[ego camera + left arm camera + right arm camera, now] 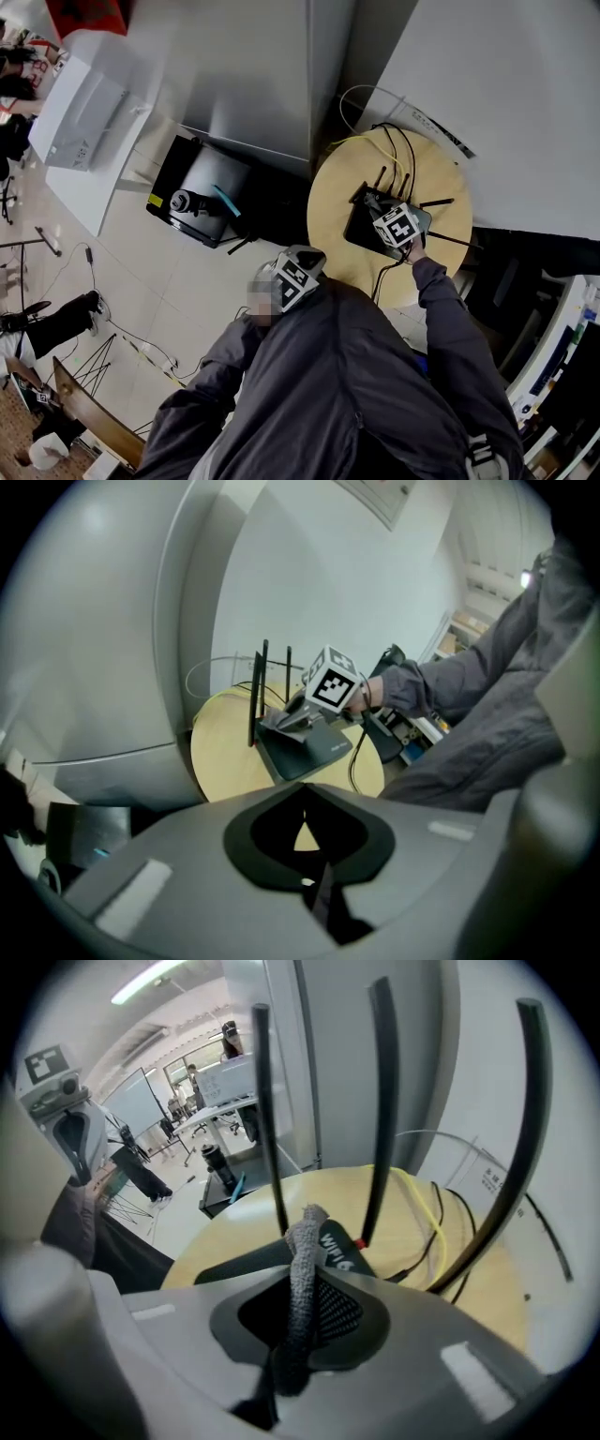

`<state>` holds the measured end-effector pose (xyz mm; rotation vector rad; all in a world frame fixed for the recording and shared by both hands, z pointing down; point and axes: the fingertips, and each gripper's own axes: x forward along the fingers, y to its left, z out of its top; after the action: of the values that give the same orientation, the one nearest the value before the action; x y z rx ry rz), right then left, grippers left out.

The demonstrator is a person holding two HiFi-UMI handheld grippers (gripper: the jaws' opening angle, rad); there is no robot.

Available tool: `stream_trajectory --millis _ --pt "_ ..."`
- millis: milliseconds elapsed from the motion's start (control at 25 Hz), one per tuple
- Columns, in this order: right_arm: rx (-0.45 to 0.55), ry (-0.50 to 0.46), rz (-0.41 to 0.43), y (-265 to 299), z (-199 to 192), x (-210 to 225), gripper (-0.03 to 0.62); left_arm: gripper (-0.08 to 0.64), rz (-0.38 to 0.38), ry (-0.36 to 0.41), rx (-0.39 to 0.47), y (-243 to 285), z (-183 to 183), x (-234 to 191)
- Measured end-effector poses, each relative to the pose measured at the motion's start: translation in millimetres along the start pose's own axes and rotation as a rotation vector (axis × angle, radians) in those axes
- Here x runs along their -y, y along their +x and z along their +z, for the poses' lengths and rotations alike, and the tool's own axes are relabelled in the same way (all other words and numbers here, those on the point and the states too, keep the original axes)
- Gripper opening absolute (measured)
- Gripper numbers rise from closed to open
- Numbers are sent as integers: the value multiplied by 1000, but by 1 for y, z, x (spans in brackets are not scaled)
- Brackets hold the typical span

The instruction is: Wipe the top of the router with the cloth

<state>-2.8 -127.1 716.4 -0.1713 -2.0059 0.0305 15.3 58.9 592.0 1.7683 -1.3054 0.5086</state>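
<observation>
Your right arm reaches forward over the tabletop [330,192], with the sleeve stretched out, and your right gripper [397,227] is down on the router [360,223]. Its fingers are closed on the cloth [302,1279], a grey knitted strip that stands up between them and bends over at its top end. The cloth lies against the top of the router, just beside the white print there.

Your left arm is bent and kept near your body. Your left gripper [296,277] is held in the air off the tabletop, beside its near left edge, and it points toward the router. Its fingers are together, only a thin slit shows between them, and they hold nothing.

The router is black and flat, and it lies near the middle of the tabletop. Thin black antennas [380,1101] stand upright along its far side. A yellow cable [385,141] and black cables [406,155] run from it toward the far edge.

The tabletop is round and of pale wood. It stands close against white wall panels [506,94]. On the pale floor [169,281] to the left lies a black case [202,192]. In the right gripper view, an open room with desks shows far behind, too small to tell more.
</observation>
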Motion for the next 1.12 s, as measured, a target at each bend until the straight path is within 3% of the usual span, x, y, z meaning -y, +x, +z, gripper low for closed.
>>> stream_trajectory --millis 280,1120 --pt "-38 -68 -49 9 4 34 31 0 14 -16 0 -2 1 -4" --pt "-64 -106 -38 1 -9 0 29 0 -18 30 -19 6 5 6"
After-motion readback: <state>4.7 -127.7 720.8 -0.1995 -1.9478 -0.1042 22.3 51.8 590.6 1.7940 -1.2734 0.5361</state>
